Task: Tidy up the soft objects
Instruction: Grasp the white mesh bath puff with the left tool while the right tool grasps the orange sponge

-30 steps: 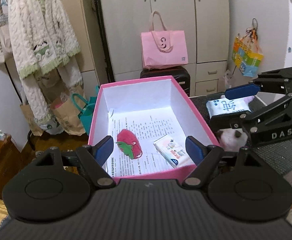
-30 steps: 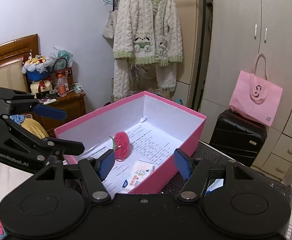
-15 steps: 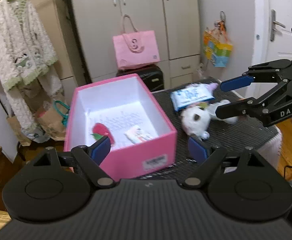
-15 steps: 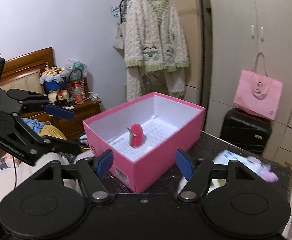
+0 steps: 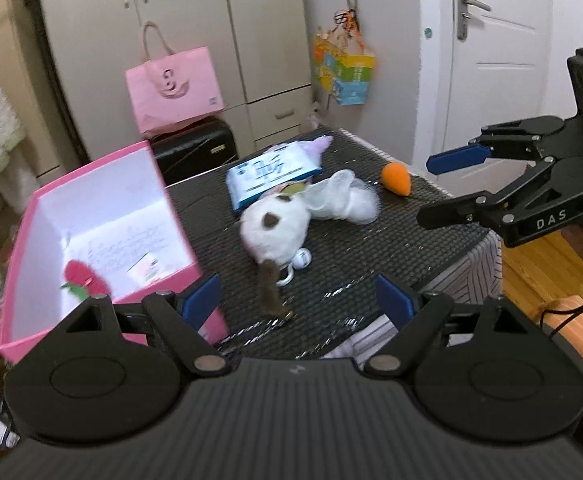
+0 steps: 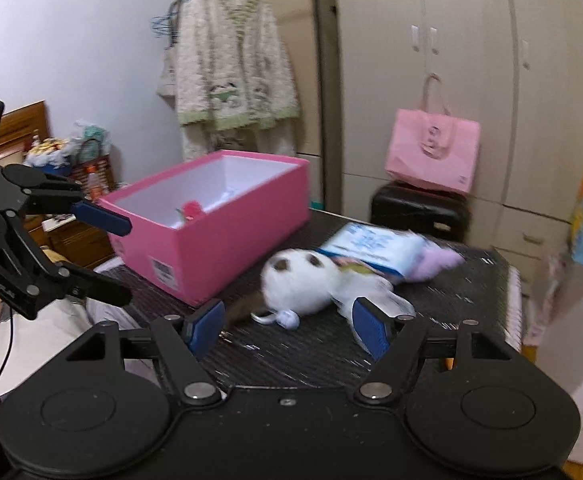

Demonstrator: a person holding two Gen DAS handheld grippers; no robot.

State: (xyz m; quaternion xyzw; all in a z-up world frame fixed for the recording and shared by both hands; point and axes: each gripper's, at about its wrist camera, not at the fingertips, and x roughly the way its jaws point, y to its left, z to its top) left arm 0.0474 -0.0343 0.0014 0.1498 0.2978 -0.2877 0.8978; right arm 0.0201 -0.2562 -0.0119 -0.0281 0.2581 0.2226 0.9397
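A white plush toy with brown patches lies on the dark table. A blue-and-white tissue pack rests behind it on a purple plush. An orange carrot toy lies at the far right. The pink box holds a red strawberry plush and a small pack. My left gripper is open and empty, near the table's front edge. My right gripper is open and empty, just in front of the white plush.
A black suitcase with a pink bag stands behind the table by the wardrobe. A cardigan hangs at the left. A white door is at the right. A striped cloth hangs off the table's edge.
Both grippers have pulled back from over the pink box and swung right, toward the soft objects on the table. Both stay open and empty.
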